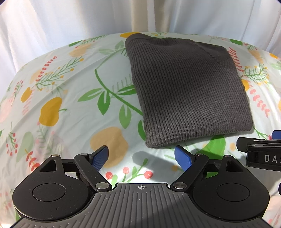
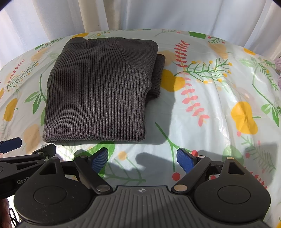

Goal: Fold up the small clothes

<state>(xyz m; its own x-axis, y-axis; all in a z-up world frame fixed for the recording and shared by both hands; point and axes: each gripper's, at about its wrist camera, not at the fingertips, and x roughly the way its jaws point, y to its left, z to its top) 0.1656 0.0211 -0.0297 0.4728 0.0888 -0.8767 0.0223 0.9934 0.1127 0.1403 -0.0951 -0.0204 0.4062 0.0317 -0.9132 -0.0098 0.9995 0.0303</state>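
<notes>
Dark grey ribbed knit sweater (image 1: 186, 91), folded into a thick rectangle, lying flat on the glossy floral plastic cloth (image 1: 58, 98) over the worktop, toward the far middle. Near hem straight and just beyond both tools; a folded sleeve edge (image 2: 157, 75) poking out on the right side. Wide bare cloth left and right of the sweater. White pleated curtain (image 2: 158, 14) behind the far edge. Left gripper (image 1: 142, 157) and right gripper (image 2: 142, 158): blue-padded jaws spread wide, grasping nothing, apart from the knit.
</notes>
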